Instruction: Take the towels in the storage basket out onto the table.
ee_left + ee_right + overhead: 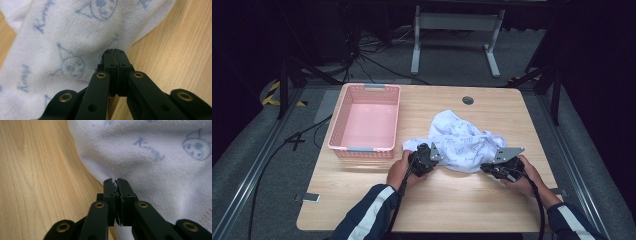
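Closest to us, our left gripper (115, 50) and right gripper (116, 180) each pinch the near edge of the white printed towel (464, 140), jaws pressed together. It lies crumpled on the wooden table (452, 210), stretched left-right between them, beside the pink basket (364, 149).

Your left gripper (115, 52) and right gripper (115, 180) have their tips buried in the white printed cloth (460, 141), so you can't see how much fabric each pinches. The cloth's blue lettering (43, 23) is too blurred to read, and both sleeves (368, 216) are cut off at the frame's bottom.
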